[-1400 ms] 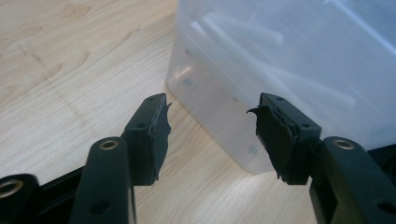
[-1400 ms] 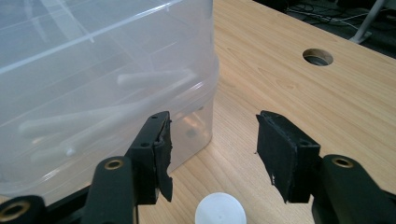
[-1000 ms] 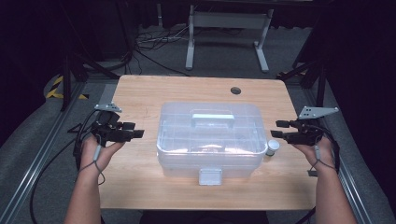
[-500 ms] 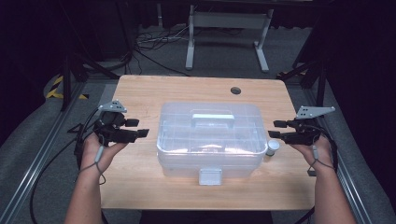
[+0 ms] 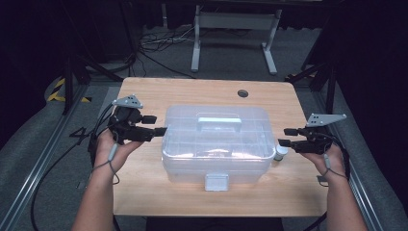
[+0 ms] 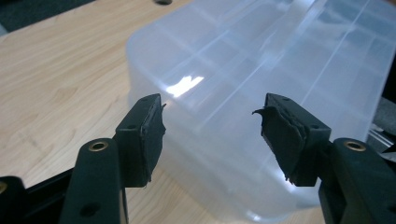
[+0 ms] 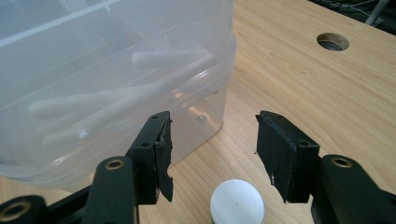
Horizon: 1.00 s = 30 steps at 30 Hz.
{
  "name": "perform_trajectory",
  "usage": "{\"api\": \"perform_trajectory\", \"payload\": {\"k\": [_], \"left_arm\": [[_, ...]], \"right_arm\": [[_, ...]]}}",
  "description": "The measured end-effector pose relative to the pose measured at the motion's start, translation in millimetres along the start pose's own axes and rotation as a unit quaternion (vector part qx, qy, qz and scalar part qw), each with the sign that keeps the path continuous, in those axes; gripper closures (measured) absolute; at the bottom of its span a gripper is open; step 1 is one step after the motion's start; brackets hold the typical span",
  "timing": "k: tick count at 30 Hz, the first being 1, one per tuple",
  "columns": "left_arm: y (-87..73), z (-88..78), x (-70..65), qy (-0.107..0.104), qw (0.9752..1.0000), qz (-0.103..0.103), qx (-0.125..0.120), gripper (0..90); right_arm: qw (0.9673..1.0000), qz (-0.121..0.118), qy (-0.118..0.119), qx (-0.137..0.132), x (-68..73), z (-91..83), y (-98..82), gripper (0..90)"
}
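The worktop (image 5: 144,96) is a pale wooden board with rounded corners and a round cable hole (image 5: 242,93) near its far edge, right of the middle. A large clear plastic box (image 5: 216,154) with a lid, a moulded handle (image 5: 220,123) on top and a latch (image 5: 216,182) on its near side stands on the middle of the board, long side across. Just beside the box's right end a small white-capped bottle (image 5: 280,153) stands upright on the wood, near the box wall, though whether they touch cannot be told.
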<state>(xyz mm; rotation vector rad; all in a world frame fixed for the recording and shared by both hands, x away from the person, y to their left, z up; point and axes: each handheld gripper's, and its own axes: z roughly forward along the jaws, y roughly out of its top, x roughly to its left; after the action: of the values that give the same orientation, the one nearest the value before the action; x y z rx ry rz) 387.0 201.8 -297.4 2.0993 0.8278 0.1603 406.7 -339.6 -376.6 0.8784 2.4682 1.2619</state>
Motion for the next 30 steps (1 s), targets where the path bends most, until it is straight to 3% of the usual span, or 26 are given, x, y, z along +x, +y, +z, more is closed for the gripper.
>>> {"api": "perform_trajectory", "payload": {"k": [6, 18, 25, 30], "left_arm": [[22.9, 17.0, -14.3, -0.021, 0.9992, 0.032, 0.015, 39.3], [47.7, 44.4, -26.8, -0.047, 0.9971, 0.045, 0.04, 39.4], [58.1, 62.2, -27.9, -0.04, 0.9971, 0.04, 0.05, 40.5], [61.1, 75.9, -29.6, -0.056, 0.9949, 0.044, 0.072, 44.3]], "right_arm": [[0.9999, 0.002, -0.002, -0.01, -0.2, -4.1, 0.5, 45.0], [1.0, 0.0, 0.001, -0.009, -1.0, -1.9, 0.9, 43.9], [0.9999, 0.003, 0.003, -0.009, -2.1, -2.4, 0.4, 44.1], [1.0, 0.003, 0.006, -0.005, -2.7, -0.9, 0.0, 44.0]]}}
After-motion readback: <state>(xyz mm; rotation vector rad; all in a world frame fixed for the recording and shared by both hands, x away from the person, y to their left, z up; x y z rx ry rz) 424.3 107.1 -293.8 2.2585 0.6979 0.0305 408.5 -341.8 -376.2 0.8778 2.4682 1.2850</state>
